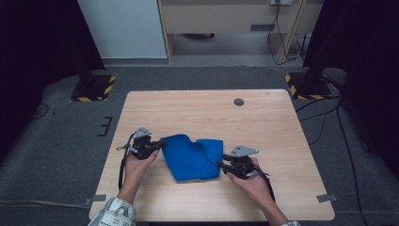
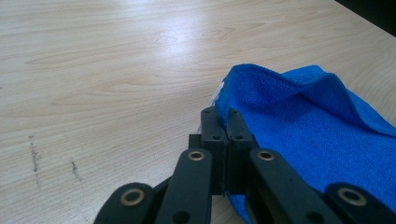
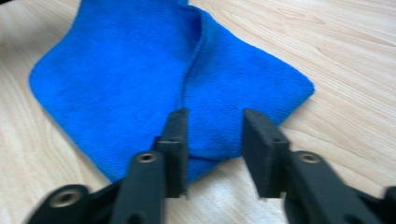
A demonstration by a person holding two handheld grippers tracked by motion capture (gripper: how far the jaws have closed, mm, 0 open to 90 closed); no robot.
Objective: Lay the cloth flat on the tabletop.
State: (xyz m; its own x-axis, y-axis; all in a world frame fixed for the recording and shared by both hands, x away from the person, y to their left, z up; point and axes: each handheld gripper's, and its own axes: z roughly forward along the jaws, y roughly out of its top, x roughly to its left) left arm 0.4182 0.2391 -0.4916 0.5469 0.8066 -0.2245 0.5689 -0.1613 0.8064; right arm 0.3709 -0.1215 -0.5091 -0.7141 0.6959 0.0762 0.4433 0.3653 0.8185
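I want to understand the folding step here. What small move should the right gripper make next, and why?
Probably close the right gripper on the near edge of the blue cloth. Its jaws stand apart with that edge between them, not yet pressing it. The left gripper is already shut on the cloth's other side, so a second grip would let both hands lift or fold it on the table.

Above my side of the table [image 1: 263,117], one camera looks forward and down; my gripper cameras sit low and close (facing each other), sharing the blue cloth [image 1: 190,157].
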